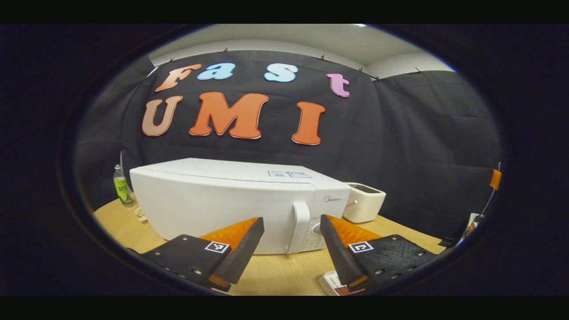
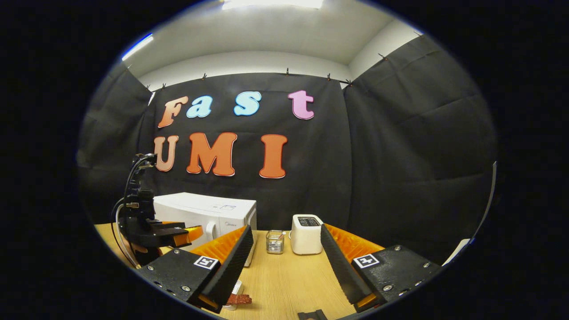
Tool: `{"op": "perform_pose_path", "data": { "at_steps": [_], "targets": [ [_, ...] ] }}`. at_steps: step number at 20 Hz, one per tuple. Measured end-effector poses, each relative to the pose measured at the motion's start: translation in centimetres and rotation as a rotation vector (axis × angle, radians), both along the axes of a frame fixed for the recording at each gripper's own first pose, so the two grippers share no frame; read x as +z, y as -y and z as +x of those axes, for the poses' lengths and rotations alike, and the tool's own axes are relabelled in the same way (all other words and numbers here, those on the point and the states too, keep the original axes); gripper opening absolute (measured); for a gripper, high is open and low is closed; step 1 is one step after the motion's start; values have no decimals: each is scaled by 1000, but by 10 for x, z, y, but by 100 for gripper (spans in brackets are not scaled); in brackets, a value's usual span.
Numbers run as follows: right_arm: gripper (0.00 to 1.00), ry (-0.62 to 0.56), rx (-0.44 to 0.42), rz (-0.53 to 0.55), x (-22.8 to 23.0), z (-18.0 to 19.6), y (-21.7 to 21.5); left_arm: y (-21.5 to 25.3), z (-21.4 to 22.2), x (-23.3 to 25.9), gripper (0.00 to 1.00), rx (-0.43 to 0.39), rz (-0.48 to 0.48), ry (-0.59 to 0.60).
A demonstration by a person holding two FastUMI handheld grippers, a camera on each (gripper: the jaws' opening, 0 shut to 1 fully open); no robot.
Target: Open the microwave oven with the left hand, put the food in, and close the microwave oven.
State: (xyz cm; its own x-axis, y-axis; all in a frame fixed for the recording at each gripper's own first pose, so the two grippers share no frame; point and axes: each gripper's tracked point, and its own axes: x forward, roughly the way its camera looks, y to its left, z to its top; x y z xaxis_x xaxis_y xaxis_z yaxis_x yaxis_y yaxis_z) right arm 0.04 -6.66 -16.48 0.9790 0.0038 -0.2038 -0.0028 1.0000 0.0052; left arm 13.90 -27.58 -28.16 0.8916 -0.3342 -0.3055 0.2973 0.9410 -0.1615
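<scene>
Step one, door opening: microwave (image 1: 231,200) shut, left gripper (image 1: 291,231) agape with handle (image 1: 300,226) at 12 o'clock, untouched; right gripper (image 2: 286,244) agape, empty; next, close on handle and pull.

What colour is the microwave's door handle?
White, like the microwave's body. The door handle shows best in the left gripper view.

The white microwave oven (image 1: 231,202) sits at centre frame, door closed. Its vertical handle (image 1: 300,226) stands right of centre. Reddish food (image 2: 239,299) lies bottom centre of the right gripper view.
</scene>
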Motion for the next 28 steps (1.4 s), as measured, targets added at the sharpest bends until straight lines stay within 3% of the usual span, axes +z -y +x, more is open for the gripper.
{"op": "perform_pose_path", "data": {
  "at_steps": [10, 12, 13, 15, 16, 18, 25, 28],
  "targets": [
    [94, -84, 17, 0, -66, 11, -2, 30, 38, -56, 60, 19, 64, -37],
    [95, -109, 12, 3, -79, 10, 1, 43, 36, -61, 49, 4, 68, -36],
    [95, -123, 8, 8, -85, 10, 2, 42, 38, -60, 35, 4, 117, 1],
    [95, -145, 1, 16, -94, 11, 4, 42, 37, -59, 24, 13, 167, 38],
    [95, -155, -9, 20, -98, 11, 7, 42, 38, -60, 24, 18, 151, 43],
    [95, -170, -18, 27, -103, 9, 8, 42, 37, -62, 12, 25, 92, 15],
    [95, -188, -56, 44, -105, -3, 17, 40, 24, -57, 7, 64, 45, 12],
    [95, -204, -65, 44, -108, -7, 19, 34, 5, -50, 9, 46, 87, 67]
  ]
}}
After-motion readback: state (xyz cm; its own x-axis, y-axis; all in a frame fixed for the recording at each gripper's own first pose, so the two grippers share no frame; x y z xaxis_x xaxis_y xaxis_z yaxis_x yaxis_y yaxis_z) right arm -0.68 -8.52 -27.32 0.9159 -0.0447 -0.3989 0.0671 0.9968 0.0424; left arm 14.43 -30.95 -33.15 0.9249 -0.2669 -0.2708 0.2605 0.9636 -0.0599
